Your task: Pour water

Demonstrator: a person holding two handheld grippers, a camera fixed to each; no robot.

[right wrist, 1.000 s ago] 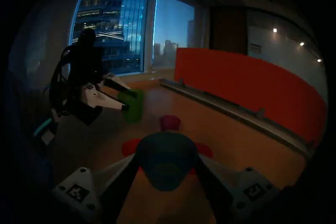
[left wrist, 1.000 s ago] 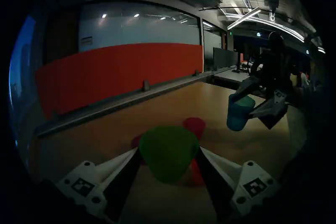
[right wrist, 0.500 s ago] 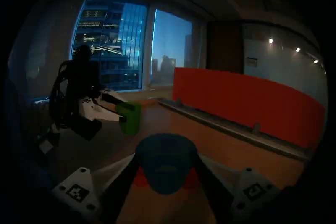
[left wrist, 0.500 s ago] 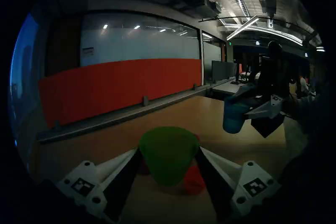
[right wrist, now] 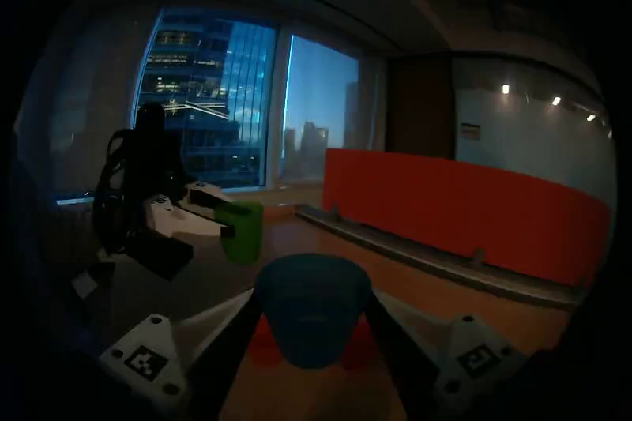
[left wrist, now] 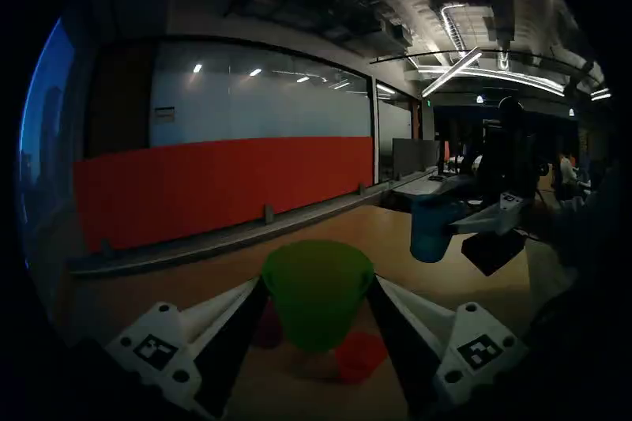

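Green and upright, the cup [left wrist: 317, 306] sits between the fingers of the left gripper [left wrist: 316, 285], both of which press its sides and hold it above the wooden table [left wrist: 371, 227]. A blue cup [right wrist: 313, 310] is clamped the same way in the right gripper [right wrist: 314, 295], upright and likewise off the table. The two cups are near each other at about the same height, not touching. Below the green cup a red piece [left wrist: 359, 354] and a darker pink one [left wrist: 268, 325] lie on the tabletop. An orange-red partition [left wrist: 221, 184] runs along the table's far edge, and tall windows [right wrist: 209, 113] stand beyond.
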